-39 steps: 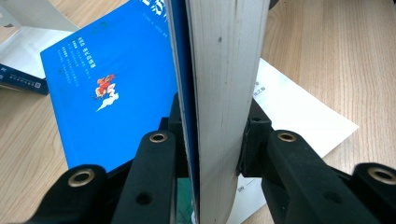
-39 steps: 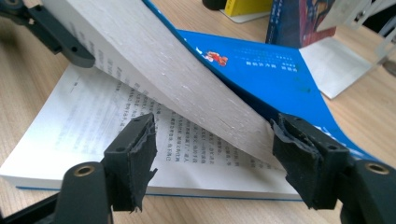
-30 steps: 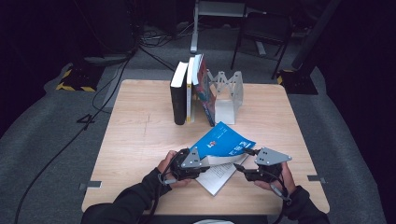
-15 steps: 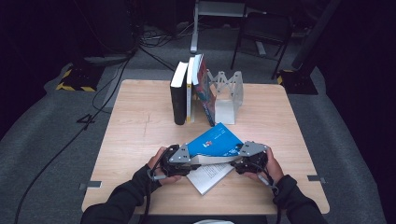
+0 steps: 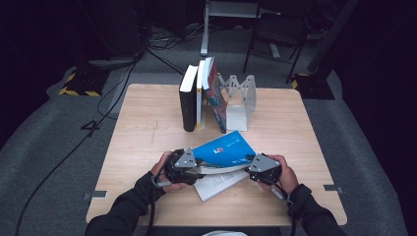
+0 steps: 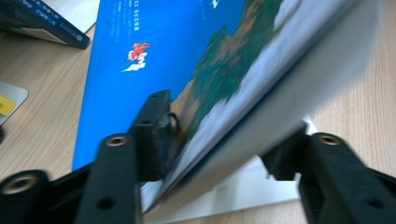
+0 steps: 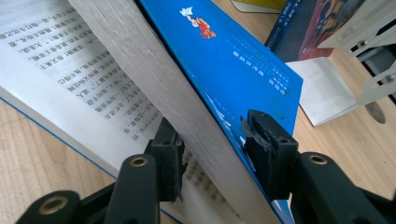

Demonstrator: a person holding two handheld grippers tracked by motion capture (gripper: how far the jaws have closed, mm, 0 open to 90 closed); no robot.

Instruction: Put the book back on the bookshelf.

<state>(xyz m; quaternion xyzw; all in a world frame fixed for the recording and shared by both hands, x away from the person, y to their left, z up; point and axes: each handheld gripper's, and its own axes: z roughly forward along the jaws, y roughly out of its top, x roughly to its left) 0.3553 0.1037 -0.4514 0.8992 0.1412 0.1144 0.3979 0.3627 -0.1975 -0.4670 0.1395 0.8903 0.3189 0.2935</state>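
Observation:
A blue book [image 5: 223,150] lies half open near the table's front edge. Its lower pages [image 7: 70,65] lie flat and show print. Its cover and a thick block of pages are raised at a slant. My left gripper [image 5: 196,167] is at the book's left end. Its jaws have just been opening and stand astride the raised block [image 6: 261,107], one pad against the blue cover and the other a little clear underneath. My right gripper [image 5: 248,164] is at the right end. Its jaws have just been closing, and they now pinch the raised block [image 7: 196,126] between page edge and cover.
Several books [image 5: 196,98] stand upright at the middle back of the wooden table [image 5: 147,128], leaning on a white metal bookend [image 5: 241,98]. Bare tabletop lies to the left and right of my hands. A chair [image 5: 275,29] and cables lie beyond the far edge.
My right gripper has slid left to the book's right edge and closed on the raised block. The raised half has sunk flatter. The left gripper's jaws have widened.

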